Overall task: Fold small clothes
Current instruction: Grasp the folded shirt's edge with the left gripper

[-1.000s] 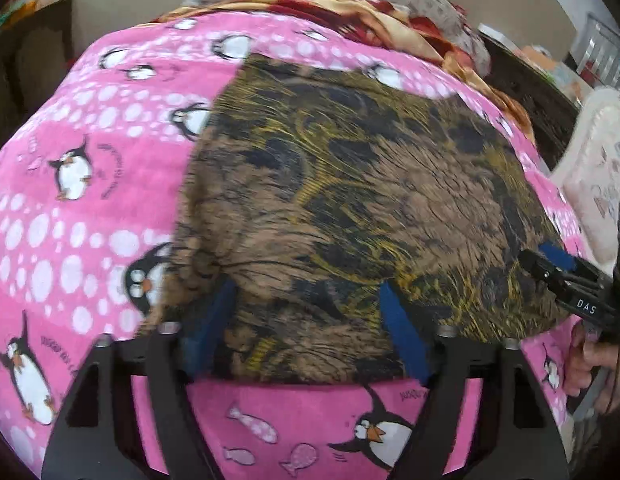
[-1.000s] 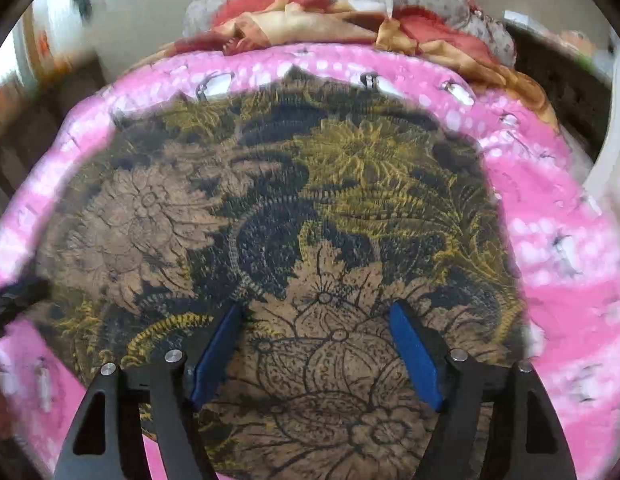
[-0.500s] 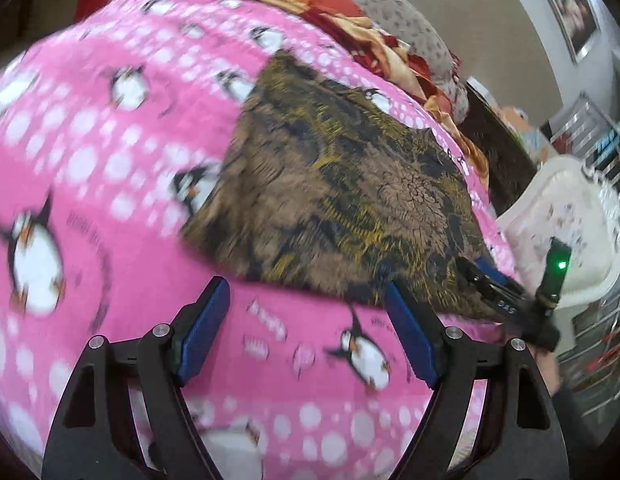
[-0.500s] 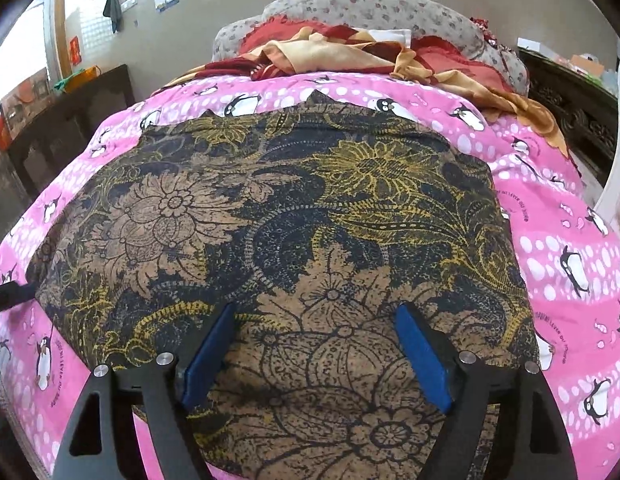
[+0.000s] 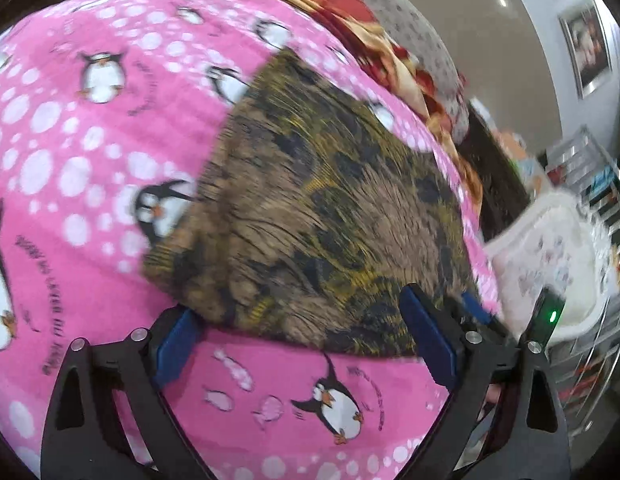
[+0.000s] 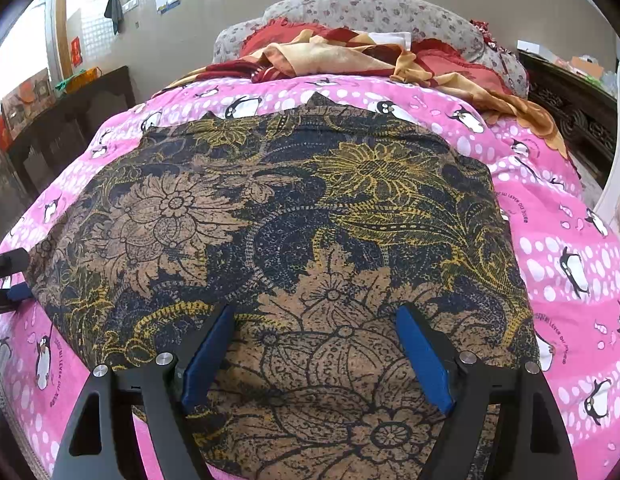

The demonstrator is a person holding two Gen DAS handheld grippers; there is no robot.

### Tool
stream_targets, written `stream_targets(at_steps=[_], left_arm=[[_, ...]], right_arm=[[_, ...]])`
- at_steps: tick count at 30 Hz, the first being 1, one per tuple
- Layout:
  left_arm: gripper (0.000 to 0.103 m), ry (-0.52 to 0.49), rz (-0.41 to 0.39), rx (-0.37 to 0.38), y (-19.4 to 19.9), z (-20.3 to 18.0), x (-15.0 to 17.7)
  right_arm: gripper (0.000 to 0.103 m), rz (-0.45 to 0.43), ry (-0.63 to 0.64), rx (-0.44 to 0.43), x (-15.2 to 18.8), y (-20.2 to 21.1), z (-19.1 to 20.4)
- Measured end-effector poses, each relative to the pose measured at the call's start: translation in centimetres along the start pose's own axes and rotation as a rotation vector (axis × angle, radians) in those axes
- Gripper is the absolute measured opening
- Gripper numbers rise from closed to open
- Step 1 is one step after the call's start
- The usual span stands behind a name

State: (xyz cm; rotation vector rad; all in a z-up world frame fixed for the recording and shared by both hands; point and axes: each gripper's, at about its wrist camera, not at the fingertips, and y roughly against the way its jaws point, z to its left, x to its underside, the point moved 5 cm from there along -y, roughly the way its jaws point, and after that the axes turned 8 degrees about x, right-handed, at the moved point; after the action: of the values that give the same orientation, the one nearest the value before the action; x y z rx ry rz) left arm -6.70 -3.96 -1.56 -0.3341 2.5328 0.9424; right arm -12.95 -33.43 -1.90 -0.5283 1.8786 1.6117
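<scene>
Floral-print garment (image 6: pixel 277 240), dark navy w/ brown and yellow flowers, lies spread flat on a pink penguin-print blanket (image 6: pixel 570 256) covering the bed. It takes up most of the middle of the bed; its far edge shows two small points, its near edge runs to the near side of the blanket.

Right gripper (image 6: pixel 316 354): jaws apart, blue pads over the near-middle of the garment, cloth visible between them but nothing pinched. Can't tell if the pads touch the fabric.

Left gripper (image 5: pixel 305 344): jaws opening, at the garment's near left corner. In the left wrist view (blurred) the near edge of the cloth runs between the two pads, pink blanket (image 5: pixel 89 152) below it; pads don't press on it. Garment (image 5: pixel 322 216) stretches away to the far right from here. The left gripper's tips also peek in at the left edge of the right wrist view, just beside the garment's left edge.

Far end of bed: crumpled red-and-orange cloth (image 6: pixel 350 56) against a grey floral pillow (image 6: pixel 374 10). Dark wooden furniture (image 6: pixel 570 104) on the right, beyond the bed.
</scene>
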Motion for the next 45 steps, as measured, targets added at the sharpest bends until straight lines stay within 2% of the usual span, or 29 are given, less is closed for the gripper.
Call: stream_targets(at_steps=[2,5,7,11,13,16,20,22,24,27,29,30,32,33,36,37,38,43,45], left_arm=[[0.094,-0.027,0.038,0.033,-0.6,-1.0,0.2],[0.094,-0.006,0.065,0.070,-1.1,-1.7,0.3],[0.094,-0.001,0.082,0.061,-1.5,-1.7,0.8],[0.094,-0.083,0.083,0.026,-1.7,-2.3,1.3],[0.094,-0.042,0.060,0.051,-1.4,-1.6,0.7],[0.094,0.085,-0.002,0.102,-0.5,0.3,-0.9],[0.094,0.192,-0.068,0.168,0.4,2.2,-2.6],[0.094,0.195,-0.073,0.179,0.4,2.0,-2.9],[0.093,0.135,-0.046,0.209,0.3,0.7,-2.4],[0.083,0.041,-0.029,0.162,0.4,-0.3,-2.0],[0.073,0.083,-0.053,0.092,0.5,1.2,-2.5],[0.069,0.108,-0.054,0.094,0.4,1.7,-2.5],[0.054,0.093,-0.050,0.052,0.1,1.9,-2.5],[0.050,0.078,-0.057,0.029,0.1,1.9,-2.7],[0.032,0.123,-0.069,0.029,0.0,2.6,-2.8],[0.021,0.125,-0.067,0.011,-0.3,2.7,-2.8],[0.016,0.117,-0.068,0.003,-0.4,2.7,-2.9],[0.016,0.098,-0.059,-0.028,-1.0,2.8,-3.2],[0.016,0.109,-0.057,-0.019,-1.1,3.1,-3.2]], right_arm=[[0.081,0.001,0.000,0.000,0.0,0.0,0.0],[0.081,0.001,0.000,0.001,0.0,0.0,0.1],[0.081,0.001,0.001,0.003,0.1,-0.1,0.1],[0.081,-0.003,0.008,0.015,0.0,0.2,0.1],[0.082,-0.002,0.013,0.022,0.1,0.3,0.1],[0.083,0.002,0.020,0.033,0.3,0.5,0.2],[0.084,-0.008,0.033,0.052,0.4,0.6,0.3],[0.085,-0.011,0.037,0.060,0.4,0.6,0.4],[0.085,-0.014,0.035,0.059,0.4,0.5,0.4],[0.085,-0.016,0.032,0.054,0.3,0.5,0.3],[0.085,-0.016,0.032,0.056,0.4,0.5,0.3],[0.085,-0.017,0.032,0.057,0.4,0.5,0.4],[0.085,-0.016,0.032,0.056,0.4,0.6,0.4],[0.085,-0.016,0.030,0.055,0.3,0.5,0.2],[0.085,-0.014,0.032,0.056,0.4,0.5,0.3],[0.085,-0.014,0.032,0.057,0.4,0.5,0.4],[0.085,-0.014,0.031,0.057,0.4,0.5,0.4],[0.086,-0.001,0.024,0.053,0.4,0.8,0.2],[0.086,0.009,0.014,0.047,0.4,1.2,-0.2]])
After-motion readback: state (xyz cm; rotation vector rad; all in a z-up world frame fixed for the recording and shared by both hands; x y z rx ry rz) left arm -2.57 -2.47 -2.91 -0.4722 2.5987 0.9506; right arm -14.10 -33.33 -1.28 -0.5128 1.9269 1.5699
